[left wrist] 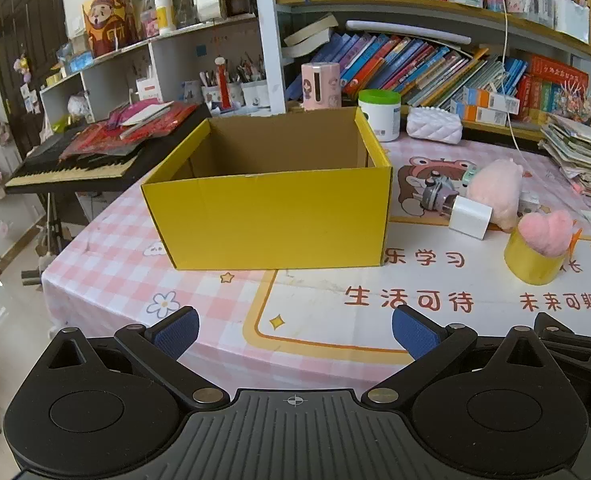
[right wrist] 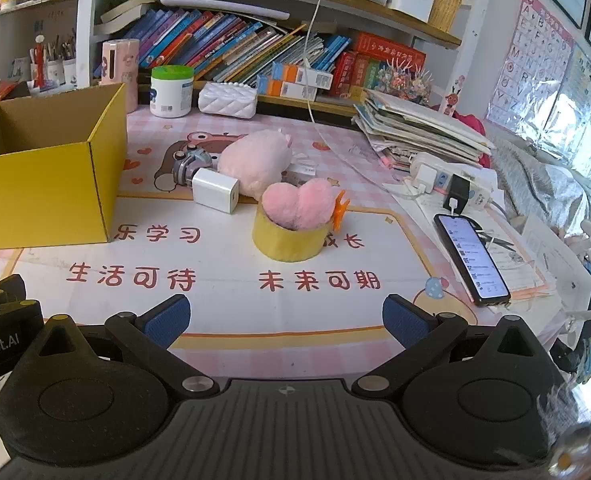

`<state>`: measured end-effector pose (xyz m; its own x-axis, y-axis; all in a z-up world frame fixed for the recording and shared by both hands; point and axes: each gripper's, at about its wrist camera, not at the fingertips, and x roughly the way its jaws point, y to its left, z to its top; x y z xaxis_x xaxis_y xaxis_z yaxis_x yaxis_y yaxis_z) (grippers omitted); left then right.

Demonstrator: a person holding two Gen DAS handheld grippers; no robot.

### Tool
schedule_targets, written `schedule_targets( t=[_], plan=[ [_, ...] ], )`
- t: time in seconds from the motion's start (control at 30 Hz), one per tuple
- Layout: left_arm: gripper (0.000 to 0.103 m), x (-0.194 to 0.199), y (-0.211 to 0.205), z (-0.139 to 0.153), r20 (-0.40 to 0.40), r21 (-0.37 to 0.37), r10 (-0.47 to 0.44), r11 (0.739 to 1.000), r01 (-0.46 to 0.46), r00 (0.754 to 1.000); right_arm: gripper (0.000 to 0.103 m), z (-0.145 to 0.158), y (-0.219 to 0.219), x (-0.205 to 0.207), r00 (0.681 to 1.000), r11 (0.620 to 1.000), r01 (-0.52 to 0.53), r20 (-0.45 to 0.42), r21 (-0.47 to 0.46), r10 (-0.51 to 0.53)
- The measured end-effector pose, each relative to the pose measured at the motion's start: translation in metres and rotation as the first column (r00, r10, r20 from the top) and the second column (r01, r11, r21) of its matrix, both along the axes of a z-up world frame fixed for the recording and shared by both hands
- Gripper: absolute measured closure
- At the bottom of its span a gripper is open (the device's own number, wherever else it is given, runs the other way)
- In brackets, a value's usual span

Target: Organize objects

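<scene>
We see a yellow cardboard box (left wrist: 271,216), open-topped, mid-frame on the pink checked table mat (left wrist: 107,264); plush toys (right wrist: 255,162) right of it, bookshelves (right wrist: 255,52) behind. Left gripper (left wrist: 295,330) and right gripper (right wrist: 285,320) gape wide, empty.

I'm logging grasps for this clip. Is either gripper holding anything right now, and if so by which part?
Nothing is held. The left gripper and the right gripper both stand wide open over the table mat, with nothing between their pads.
</scene>
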<state>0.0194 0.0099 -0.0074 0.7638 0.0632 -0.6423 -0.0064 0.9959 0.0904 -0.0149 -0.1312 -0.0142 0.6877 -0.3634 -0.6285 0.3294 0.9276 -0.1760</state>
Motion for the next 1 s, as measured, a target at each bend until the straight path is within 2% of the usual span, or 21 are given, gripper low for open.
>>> schedule_targets(
  t=[1.0],
  plan=[
    [0.000,0.0009,0.0027,0.0005,-0.003,-0.002,0.008,1.000,-0.008,1.000,0.000,-0.0005,0.0045,0.0037,1.000,1.000,-0.008,-0.006,-0.004,0.008]
  ],
)
